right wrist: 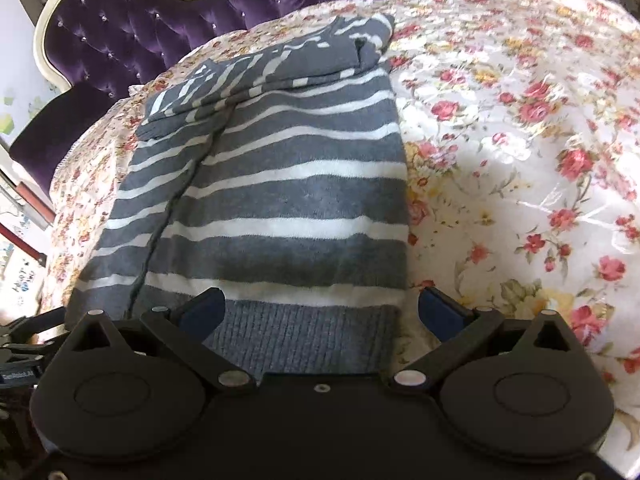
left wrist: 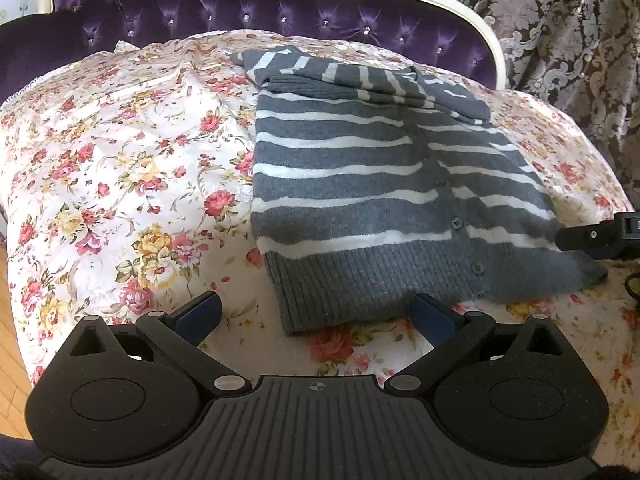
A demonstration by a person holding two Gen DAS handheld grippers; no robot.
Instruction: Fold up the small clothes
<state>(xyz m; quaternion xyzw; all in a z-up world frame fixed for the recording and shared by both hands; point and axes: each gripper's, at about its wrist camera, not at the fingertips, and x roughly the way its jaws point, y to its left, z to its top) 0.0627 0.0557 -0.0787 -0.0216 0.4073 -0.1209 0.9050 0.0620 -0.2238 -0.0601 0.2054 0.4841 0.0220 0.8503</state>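
Floral cloth, slick and wrinkled, covers the whole bedspread (left wrist: 120, 184), which fills most of both views and runs up to a purple tufted headboard (left wrist: 248, 12) with a cream frame. Wide bare stretches of that cloth lie on either side of the garment: a broad patch in the left wrist view toward the bed's edge, where a strip of wooden floor (left wrist: 8, 360) shows, and another broad patch in the right wrist view. Patterned curtains (left wrist: 568, 24) hang behind the headboard.

Lying flat near the middle of the bed is the grey and white striped cardigan (left wrist: 360, 184), buttons running down its front, its sleeves folded across the upper part and its ribbed hem nearest the cameras. One side edge lies straight.

At the hem, the left gripper (left wrist: 318, 312) sits with its jaws spread wide, empty, one corner of the hem lying between the blue pads without touching them. Likewise spread wide and holding nothing, the right gripper (right wrist: 320, 308) has the ribbed hem between its fingers.
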